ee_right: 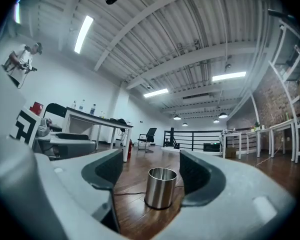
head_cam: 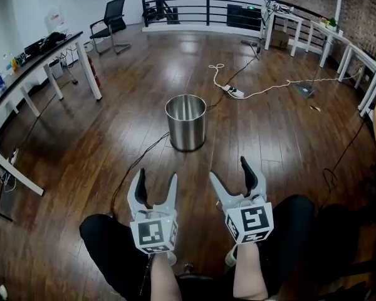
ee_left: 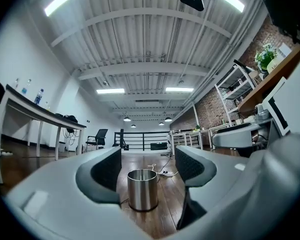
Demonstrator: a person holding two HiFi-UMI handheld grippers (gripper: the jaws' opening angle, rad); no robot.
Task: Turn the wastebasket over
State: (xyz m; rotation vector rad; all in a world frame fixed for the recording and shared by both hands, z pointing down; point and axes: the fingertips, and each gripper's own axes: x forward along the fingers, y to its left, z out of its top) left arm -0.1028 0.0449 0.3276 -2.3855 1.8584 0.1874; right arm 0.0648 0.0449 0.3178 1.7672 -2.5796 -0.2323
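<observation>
A shiny steel wastebasket (head_cam: 187, 122) stands upright on the wooden floor, mouth up and empty as far as I can see. It also shows ahead between the jaws in the left gripper view as wastebasket (ee_left: 142, 189) and in the right gripper view as wastebasket (ee_right: 160, 187). My left gripper (head_cam: 155, 183) and right gripper (head_cam: 232, 169) hover side by side above the person's lap, well short of the basket. Both stand open with nothing between their fingers.
A black cable (head_cam: 138, 162) runs along the floor past the basket's base. A white power strip with cords (head_cam: 235, 92) lies beyond it. White tables (head_cam: 37, 68) line the left side and more tables (head_cam: 357, 61) the right; an office chair (head_cam: 109, 21) stands far left.
</observation>
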